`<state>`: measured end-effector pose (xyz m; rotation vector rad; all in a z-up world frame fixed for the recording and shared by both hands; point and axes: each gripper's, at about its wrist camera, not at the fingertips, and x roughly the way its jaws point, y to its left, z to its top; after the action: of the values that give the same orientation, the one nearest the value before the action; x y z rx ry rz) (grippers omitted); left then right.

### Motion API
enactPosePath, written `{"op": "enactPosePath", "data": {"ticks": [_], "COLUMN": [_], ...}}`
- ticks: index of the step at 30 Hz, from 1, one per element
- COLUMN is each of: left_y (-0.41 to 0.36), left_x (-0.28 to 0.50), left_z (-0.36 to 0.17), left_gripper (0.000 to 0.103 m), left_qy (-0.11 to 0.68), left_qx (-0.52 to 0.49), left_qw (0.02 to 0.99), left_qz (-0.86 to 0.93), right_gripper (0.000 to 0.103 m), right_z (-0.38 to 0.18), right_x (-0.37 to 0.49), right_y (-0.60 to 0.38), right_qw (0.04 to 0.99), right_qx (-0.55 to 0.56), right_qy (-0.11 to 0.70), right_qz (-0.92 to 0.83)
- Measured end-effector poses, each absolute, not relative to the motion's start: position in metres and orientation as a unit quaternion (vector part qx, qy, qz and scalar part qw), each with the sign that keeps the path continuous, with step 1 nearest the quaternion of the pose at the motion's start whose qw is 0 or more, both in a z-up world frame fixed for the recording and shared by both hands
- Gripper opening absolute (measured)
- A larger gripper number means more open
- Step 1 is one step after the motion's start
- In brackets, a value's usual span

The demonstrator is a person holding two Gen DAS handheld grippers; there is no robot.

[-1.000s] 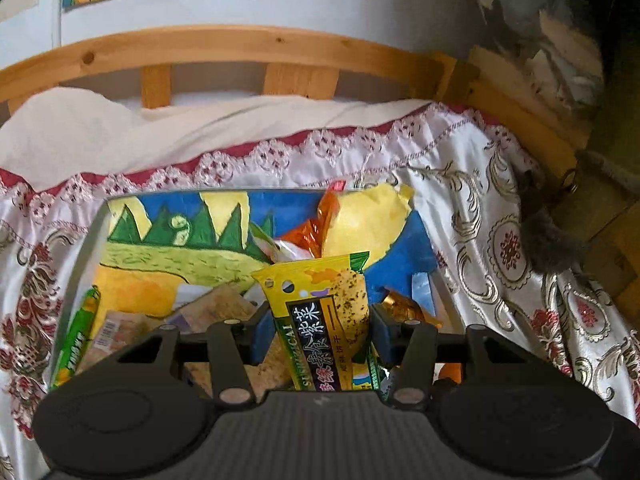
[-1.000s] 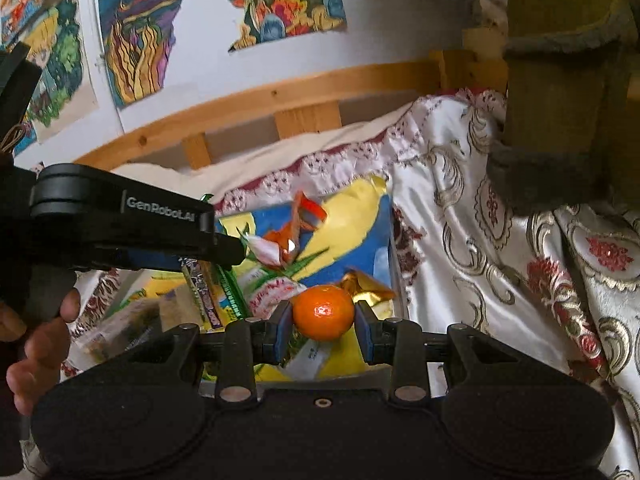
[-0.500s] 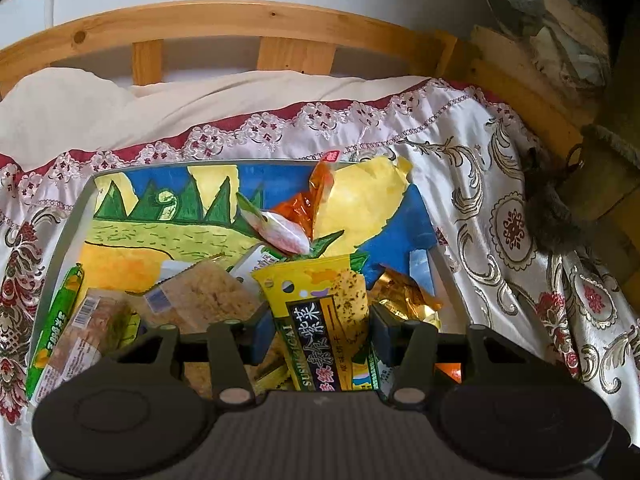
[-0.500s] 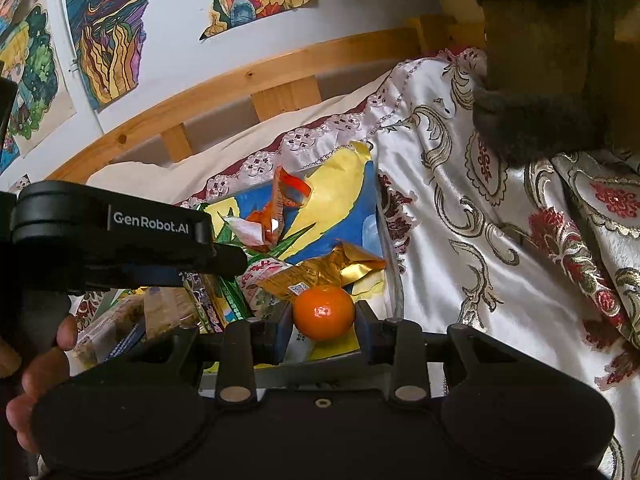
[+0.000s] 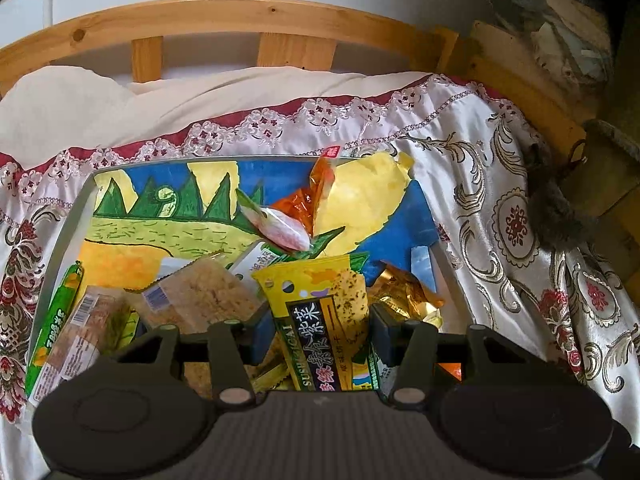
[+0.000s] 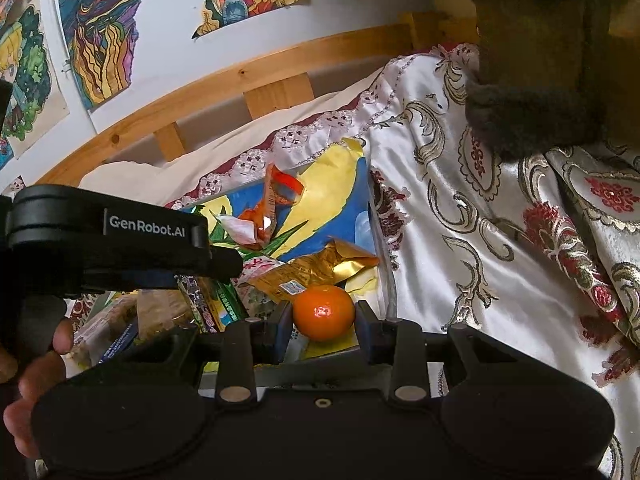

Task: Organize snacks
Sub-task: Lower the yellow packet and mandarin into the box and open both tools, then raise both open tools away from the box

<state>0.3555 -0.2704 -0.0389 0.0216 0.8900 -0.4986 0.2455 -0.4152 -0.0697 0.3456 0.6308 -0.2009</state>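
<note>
While the left gripper (image 5: 322,330) clamps the yellow seaweed-cracker packet (image 5: 320,316) and the right gripper (image 6: 323,320) pinches the mandarin (image 6: 323,312), each should stay firmly closed — place apart, mandarin low at the tray's (image 5: 66,236) right edge.

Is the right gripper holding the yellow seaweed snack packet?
No, the right gripper holds an orange fruit between its jaws; the left gripper holds that packet.

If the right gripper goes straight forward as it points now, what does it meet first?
Probably the gold wrapper, lying just beyond the orange held by the right gripper; depth is unclear.
</note>
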Motion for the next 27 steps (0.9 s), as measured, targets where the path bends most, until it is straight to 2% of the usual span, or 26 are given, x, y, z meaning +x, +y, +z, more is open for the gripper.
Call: {"op": "enactPosePath", "data": {"ticks": [8, 12, 17, 20, 24, 27], "left_y": [-0.27, -0.267, -0.26, -0.251, -0.238, -0.225], "left_x": [0.356, 0.354, 0.35, 0.344, 0.339, 0.331], "left_z": [-0.044, -0.04, -0.029, -0.02, -0.008, 0.005], "left_gripper": [0.058, 0.071, 0.08, 0.086, 0.095, 0.099], "left_qy": [0.439, 0.431, 0.413, 0.394, 0.38, 0.364], "left_qx": [0.011, 0.006, -0.005, -0.009, -0.015, -0.014], "left_qw": [0.867, 0.872, 0.882, 0.892, 0.902, 0.913], "left_qz": [-0.235, -0.232, -0.229, -0.222, -0.203, -0.184], "right_gripper": [0.039, 0.044, 0.05, 0.058, 0.077, 0.082], "right_z": [-0.069, -0.067, -0.064, -0.059, -0.047, -0.036], "right_x": [0.245, 0.244, 0.242, 0.239, 0.233, 0.226], "right_y": [-0.416, -0.417, -0.415, -0.412, -0.408, -0.405], "right_qw": [0.932, 0.933, 0.934, 0.938, 0.944, 0.949], "right_qx": [0.169, 0.17, 0.163, 0.156, 0.15, 0.145], "right_qy": [0.305, 0.301, 0.298, 0.291, 0.273, 0.255], "right_qz": [-0.101, -0.105, -0.108, -0.109, -0.113, -0.114]}}
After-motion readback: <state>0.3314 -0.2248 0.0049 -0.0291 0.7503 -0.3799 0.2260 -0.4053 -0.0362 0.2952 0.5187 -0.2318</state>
